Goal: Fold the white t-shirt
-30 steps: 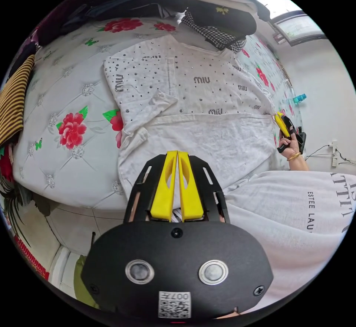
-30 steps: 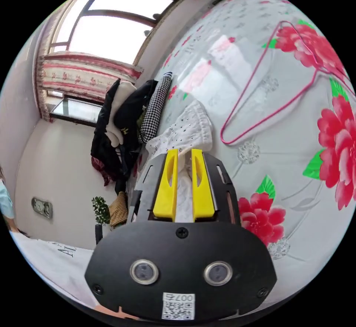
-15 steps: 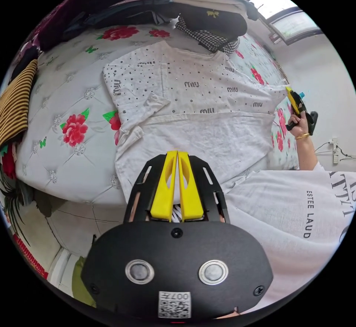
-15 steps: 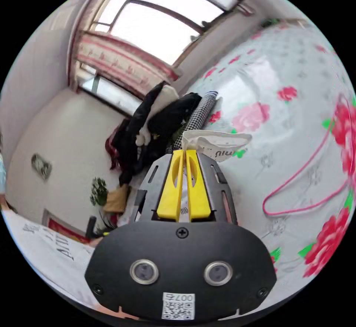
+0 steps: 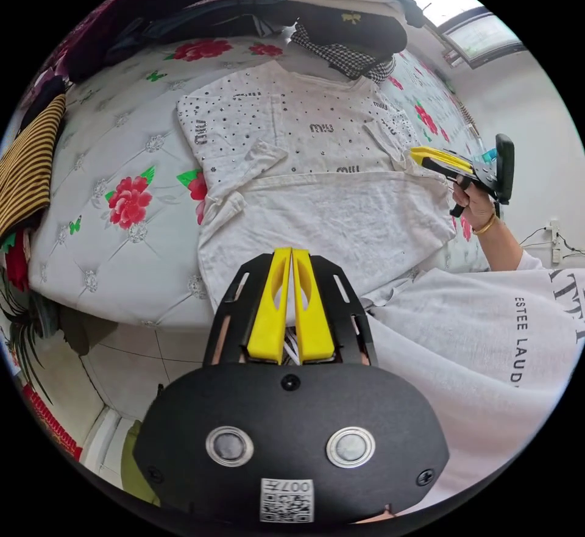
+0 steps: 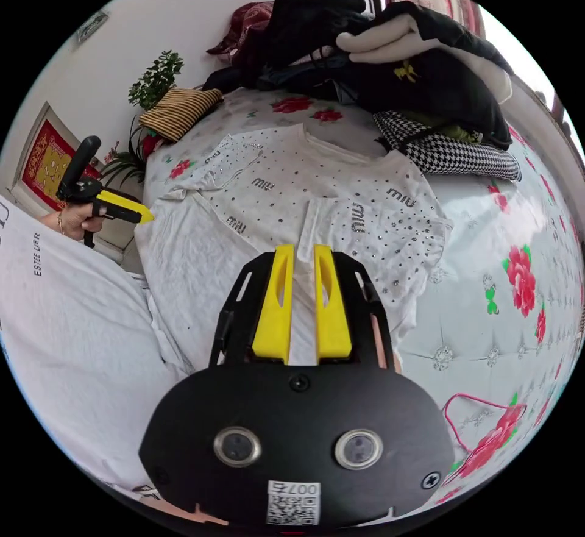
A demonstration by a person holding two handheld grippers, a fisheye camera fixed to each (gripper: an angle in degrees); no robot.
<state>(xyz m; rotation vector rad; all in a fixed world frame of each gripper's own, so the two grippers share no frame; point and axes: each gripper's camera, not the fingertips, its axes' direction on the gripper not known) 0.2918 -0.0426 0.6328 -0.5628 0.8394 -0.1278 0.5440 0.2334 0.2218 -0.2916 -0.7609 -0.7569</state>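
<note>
The white t-shirt, studded with small stones, lies flat on the flowered bed. Its lower part is turned up, plain side showing, and both sleeves lie folded inward. My left gripper is shut and empty, hovering by the shirt's near edge at the bed's side; in the right gripper view it hangs in the air left of the shirt. My right gripper hovers over the shirt with its jaws slightly apart and nothing between them; in the left gripper view it sits just beside the folded-in sleeve.
A heap of dark and pale clothes with a houndstooth piece sits beyond the collar. A striped garment lies at the bed's far side. A pink hanger rests on the sheet. The person's white top is close by.
The right gripper carried the sleeve inward over the shirt's body, opened and let it go; its view swung round to face the shirt. The left gripper has barely moved.
</note>
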